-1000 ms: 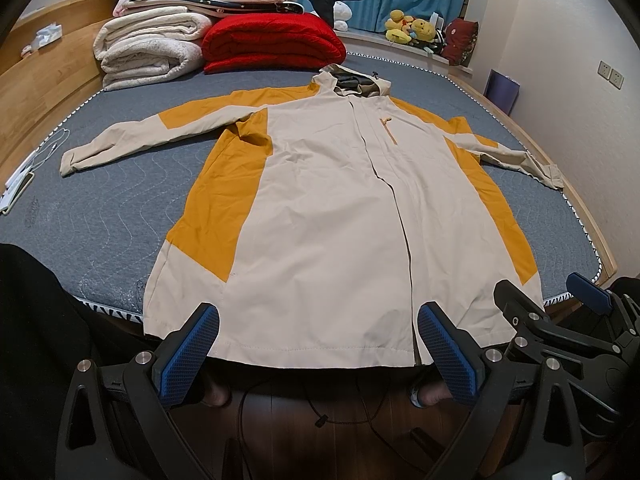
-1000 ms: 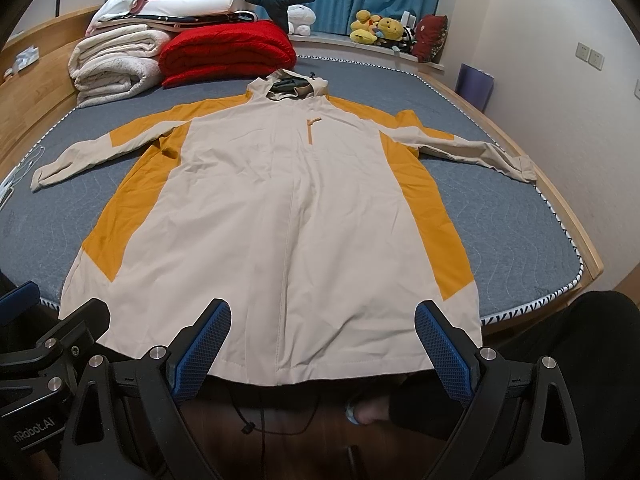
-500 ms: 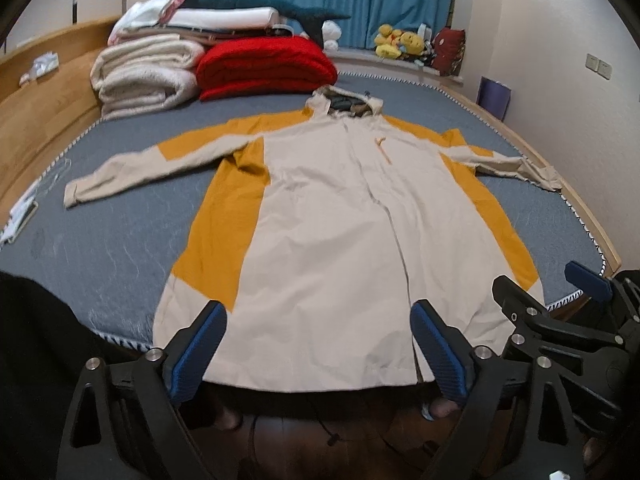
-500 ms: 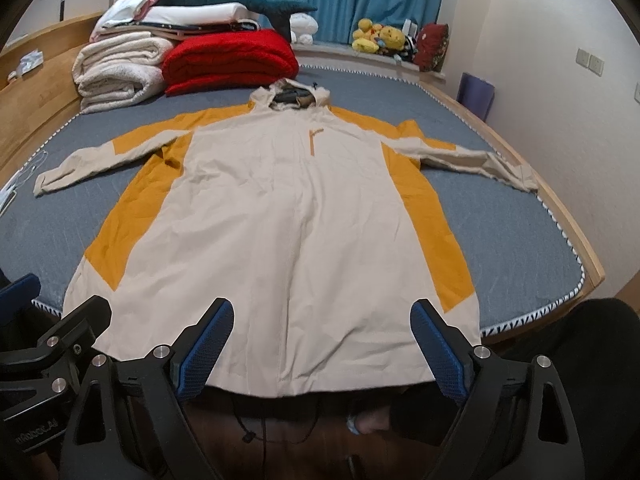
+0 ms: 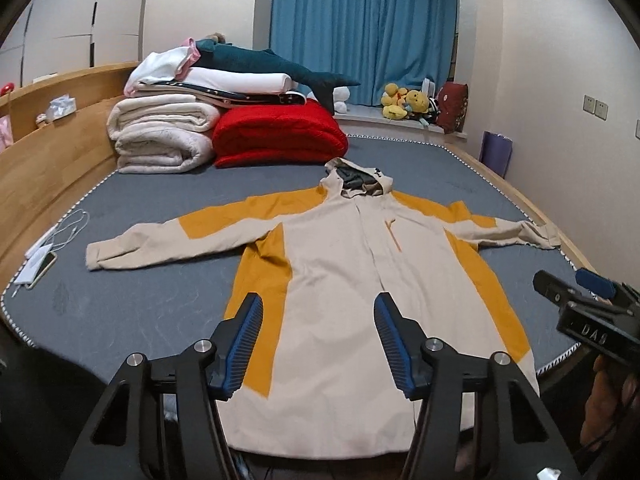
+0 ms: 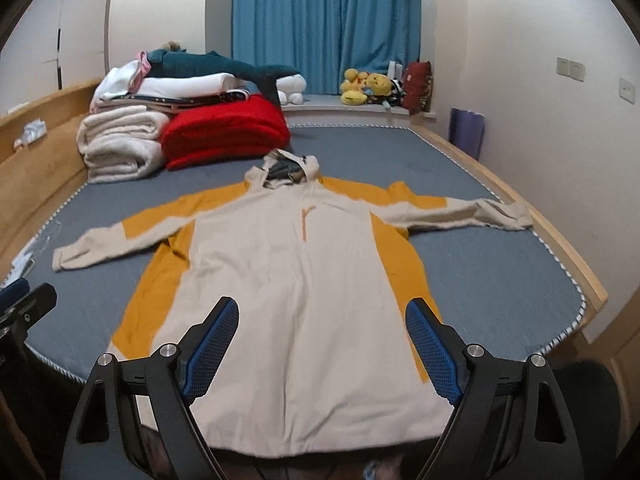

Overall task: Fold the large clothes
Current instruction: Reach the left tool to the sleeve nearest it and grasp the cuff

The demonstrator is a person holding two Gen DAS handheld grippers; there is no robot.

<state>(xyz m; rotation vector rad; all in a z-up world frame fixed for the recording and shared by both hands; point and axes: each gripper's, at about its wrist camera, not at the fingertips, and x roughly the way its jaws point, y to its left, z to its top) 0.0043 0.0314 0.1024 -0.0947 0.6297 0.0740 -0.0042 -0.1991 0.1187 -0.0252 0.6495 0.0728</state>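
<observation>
Jacket (image 5: 344,280) flat, unfolded on bed (image 5: 120,304) ahead of both tongs; left tongs (image 5: 318,344), right tongs (image 6: 322,348) apart, empty; all folds left.

Blue curtains (image 5: 362,28), wooden bed frame (image 5: 44,168)

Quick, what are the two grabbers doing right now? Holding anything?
Left gripper: open, holding nothing, above the jacket.
Right gripper: open, holding nothing, above the jacket too.
</observation>
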